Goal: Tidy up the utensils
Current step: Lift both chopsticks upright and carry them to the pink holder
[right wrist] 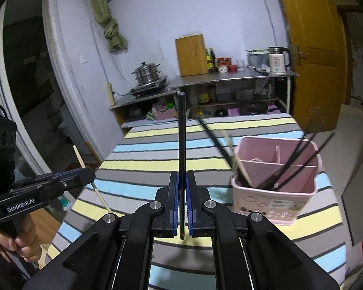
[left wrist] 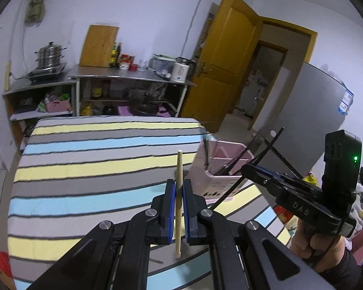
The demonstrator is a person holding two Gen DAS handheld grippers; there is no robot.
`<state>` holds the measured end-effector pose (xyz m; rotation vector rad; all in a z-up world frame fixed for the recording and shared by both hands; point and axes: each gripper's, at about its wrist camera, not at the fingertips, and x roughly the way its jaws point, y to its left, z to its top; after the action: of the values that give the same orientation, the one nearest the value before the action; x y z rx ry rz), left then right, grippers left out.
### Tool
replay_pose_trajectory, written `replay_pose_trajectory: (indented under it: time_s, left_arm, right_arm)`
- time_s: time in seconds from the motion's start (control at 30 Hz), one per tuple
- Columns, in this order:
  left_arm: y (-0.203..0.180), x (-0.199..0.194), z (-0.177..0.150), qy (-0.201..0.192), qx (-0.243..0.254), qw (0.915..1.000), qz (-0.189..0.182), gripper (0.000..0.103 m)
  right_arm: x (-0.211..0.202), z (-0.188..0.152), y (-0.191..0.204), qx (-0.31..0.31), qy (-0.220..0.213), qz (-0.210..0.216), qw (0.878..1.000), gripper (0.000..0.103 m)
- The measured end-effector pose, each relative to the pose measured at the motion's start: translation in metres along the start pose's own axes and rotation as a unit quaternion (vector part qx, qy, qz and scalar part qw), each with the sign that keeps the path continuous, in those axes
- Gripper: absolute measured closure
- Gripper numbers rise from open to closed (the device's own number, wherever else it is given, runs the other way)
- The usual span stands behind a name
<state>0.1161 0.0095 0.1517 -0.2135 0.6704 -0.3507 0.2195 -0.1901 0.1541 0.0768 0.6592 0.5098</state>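
- Left tool (left wrist: 179,188) is clenching a pale wooden chopstick (left wrist: 179,207) upright between its blue pads; right tool (right wrist: 181,186) is likewise gripping a black chopstick (right wrist: 181,135)
- Both tools are hovering above the striped surface (right wrist: 157,154); the pink holder (right wrist: 276,193) is standing near its right edge, already carrying several black sticks
- Each stick is probably heading for a compartment; judging by the dividers, sorting by colour seems wise
- Doing it well is meaning tipping each stick tip-down over its slot, avoiding the leaning sticks, and releasing only once inside
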Motion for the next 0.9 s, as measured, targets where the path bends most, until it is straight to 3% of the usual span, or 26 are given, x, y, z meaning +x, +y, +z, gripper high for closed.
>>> replay_pose_trajectory:
  time_s: [0.47,0.9]
  left_arm:
    - [-0.073,0.057,0.06,-0.01,0.054,0.9974,-0.047,0.097]
    - [-0.087,0.103,0.11,-0.043,0.054,0.9968,-0.042,0.097]
  right_arm:
    - [-0.041,0.03,-0.065,0.036,-0.051,-0.061,0.996,0.098]
    - [-0.043,0.06,-0.093,0.053,-0.09,-0.081,0.991,0.098]
